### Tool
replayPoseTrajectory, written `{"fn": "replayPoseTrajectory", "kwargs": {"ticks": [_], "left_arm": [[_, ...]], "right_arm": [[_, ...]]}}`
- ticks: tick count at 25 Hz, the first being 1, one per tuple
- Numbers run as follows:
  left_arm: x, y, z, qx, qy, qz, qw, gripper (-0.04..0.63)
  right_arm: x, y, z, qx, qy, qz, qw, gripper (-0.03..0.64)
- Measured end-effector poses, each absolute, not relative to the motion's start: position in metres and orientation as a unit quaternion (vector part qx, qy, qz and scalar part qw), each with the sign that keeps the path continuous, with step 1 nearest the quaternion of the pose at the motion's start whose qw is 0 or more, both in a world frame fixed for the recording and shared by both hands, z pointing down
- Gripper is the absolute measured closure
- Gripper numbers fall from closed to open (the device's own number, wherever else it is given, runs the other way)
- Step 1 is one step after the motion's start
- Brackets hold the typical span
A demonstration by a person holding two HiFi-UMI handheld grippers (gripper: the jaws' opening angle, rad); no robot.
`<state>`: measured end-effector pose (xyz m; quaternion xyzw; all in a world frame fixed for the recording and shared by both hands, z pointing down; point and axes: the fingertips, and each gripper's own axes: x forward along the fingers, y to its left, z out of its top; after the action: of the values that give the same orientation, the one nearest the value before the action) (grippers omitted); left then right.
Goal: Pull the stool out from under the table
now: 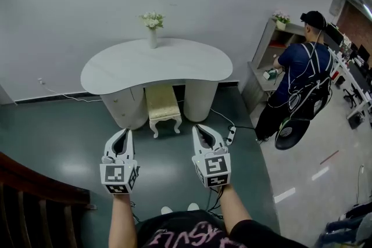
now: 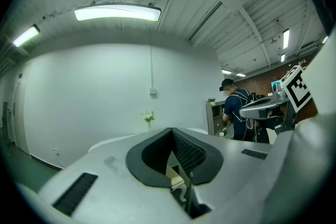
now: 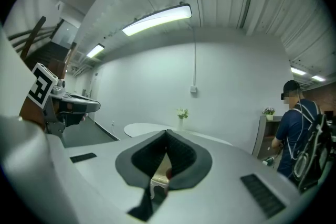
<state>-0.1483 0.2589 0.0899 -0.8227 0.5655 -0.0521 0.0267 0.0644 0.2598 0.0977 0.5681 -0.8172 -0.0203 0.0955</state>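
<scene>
A cream cushioned stool (image 1: 163,107) with white carved legs stands half tucked under the white kidney-shaped table (image 1: 192,64), between the table's two round pedestals. My left gripper (image 1: 124,132) and right gripper (image 1: 201,128) hover side by side over the floor, short of the stool and apart from it. Both are shut with nothing between the jaws. In the left gripper view, the stool (image 2: 176,180) shows through the notch below the left gripper (image 2: 172,131) tips. The right gripper view likewise shows the stool (image 3: 159,178) under the right gripper (image 3: 167,132) tips.
A vase of flowers (image 1: 152,26) stands at the table's back edge. A power strip (image 1: 231,135) and cable lie on the floor right of the stool. A person (image 1: 296,78) stands at a shelf unit (image 1: 264,52) on the right. A dark wooden railing (image 1: 35,194) is at lower left.
</scene>
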Motion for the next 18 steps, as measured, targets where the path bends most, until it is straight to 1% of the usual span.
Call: {"fn": "replayPoseTrajectory", "kwargs": {"ticks": [4,18], "left_arm": [[-0.149,0.26,0.09,-0.824,0.563,-0.055,0.028,0.583],[-0.172,0.267,0.101,-0.833,0.552,-0.044,0.016,0.583]], "right_arm": [[0.067,0.261,0.092,0.579,-0.811,-0.022,0.082,0.554],[0.046,0.275,0.099,0.594,-0.798,-0.027,0.098,0.555]]}}
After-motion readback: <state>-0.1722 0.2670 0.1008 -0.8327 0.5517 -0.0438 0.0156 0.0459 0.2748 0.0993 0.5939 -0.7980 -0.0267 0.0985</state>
